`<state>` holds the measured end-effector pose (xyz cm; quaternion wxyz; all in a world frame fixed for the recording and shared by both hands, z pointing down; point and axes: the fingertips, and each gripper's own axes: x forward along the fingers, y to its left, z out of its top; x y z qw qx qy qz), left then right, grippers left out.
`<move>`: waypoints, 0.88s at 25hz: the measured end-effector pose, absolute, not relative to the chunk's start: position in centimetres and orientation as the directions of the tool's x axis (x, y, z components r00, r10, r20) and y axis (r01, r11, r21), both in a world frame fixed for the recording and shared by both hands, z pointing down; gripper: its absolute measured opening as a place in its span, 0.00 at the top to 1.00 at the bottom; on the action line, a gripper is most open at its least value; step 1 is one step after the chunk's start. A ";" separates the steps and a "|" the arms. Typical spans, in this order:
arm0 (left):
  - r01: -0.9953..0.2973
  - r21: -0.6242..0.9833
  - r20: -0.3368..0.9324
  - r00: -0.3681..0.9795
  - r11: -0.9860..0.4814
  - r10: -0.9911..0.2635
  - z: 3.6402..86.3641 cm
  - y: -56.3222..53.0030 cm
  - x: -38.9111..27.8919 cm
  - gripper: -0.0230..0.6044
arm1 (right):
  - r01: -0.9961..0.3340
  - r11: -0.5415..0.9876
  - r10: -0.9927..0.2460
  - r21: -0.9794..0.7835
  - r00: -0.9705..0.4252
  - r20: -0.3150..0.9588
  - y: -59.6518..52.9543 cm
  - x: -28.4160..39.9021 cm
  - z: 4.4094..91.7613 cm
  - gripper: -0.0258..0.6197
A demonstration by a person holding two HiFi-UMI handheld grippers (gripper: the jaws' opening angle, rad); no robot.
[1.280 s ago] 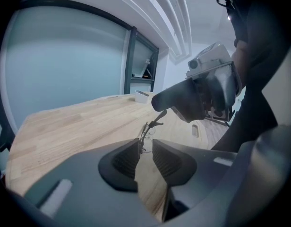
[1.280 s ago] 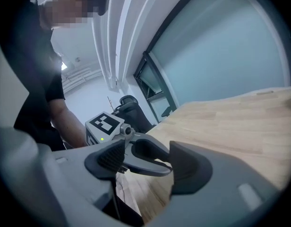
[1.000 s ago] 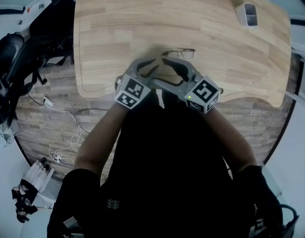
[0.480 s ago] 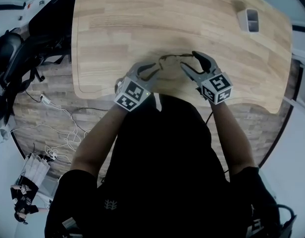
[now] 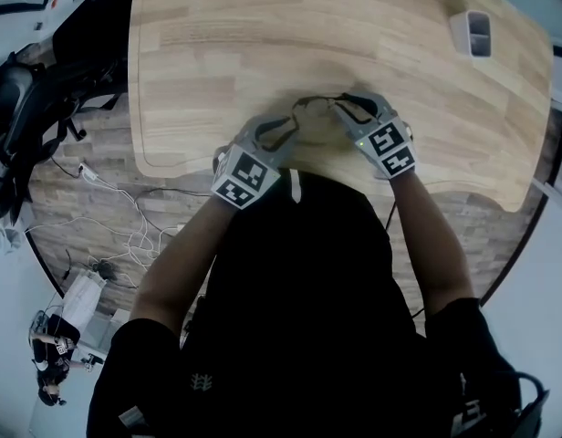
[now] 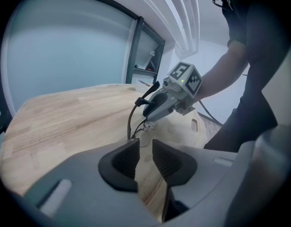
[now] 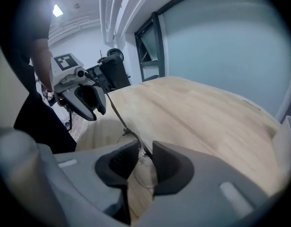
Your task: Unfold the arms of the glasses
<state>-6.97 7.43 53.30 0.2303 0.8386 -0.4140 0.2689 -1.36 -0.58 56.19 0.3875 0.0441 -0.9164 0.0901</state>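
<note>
While the glasses (image 5: 319, 101) lie near the middle of the head view, toward the desk's (image 5: 263, 26) near edge, the unfolding looks barely begun.

Just right of them, the right gripper (image 5: 343, 108) has just been closing its jaws around one corner of the frame. A slim gap shows, and I judge they are not yet pressing. At the glasses' left, the left gripper (image 5: 286, 128) has its jaws slightly apart over bare desk. In the right gripper view a thin arm runs from that corner toward the left gripper, so it may be partly swung out. The other arm cannot be made out. What remains is steadying the frame and swinging both arms fully open.
</note>
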 end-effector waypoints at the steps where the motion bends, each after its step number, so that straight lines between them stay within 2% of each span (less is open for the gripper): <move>1: -0.818 0.167 0.642 0.514 -0.550 -0.569 53.4 7.5 -6.8 0.82 | -0.152 0.980 -0.010 -0.130 -0.684 0.730 -0.7 -1.3 56.5 0.82; 6: -0.817 0.179 0.640 0.519 -0.548 -0.566 53.7 7.7 -5.8 0.82 | -0.111 0.985 0.033 -0.135 -0.641 0.767 0.0 -1.5 57.5 0.82; 8: -0.819 0.181 0.638 0.519 -0.545 -0.569 53.7 7.6 -5.7 0.82 | -0.092 0.987 0.045 -0.134 -0.637 0.769 0.5 -1.8 57.3 0.87; 15: -0.832 0.202 0.626 0.516 -0.517 -0.585 54.0 6.9 -5.8 0.81 | -0.045 0.991 0.059 -0.130 -0.711 0.701 1.8 -2.4 55.9 0.91; 18: -0.842 0.221 0.624 0.510 -0.492 -0.592 54.4 6.3 -6.0 0.79 | -0.033 0.991 0.063 -0.130 -0.745 0.665 2.1 -2.2 55.3 0.91; 22: -0.853 0.258 0.618 0.506 -0.453 -0.601 55.0 5.3 -6.6 0.69 | -0.012 0.990 0.081 -0.140 -0.767 0.636 2.4 -2.2 55.0 0.91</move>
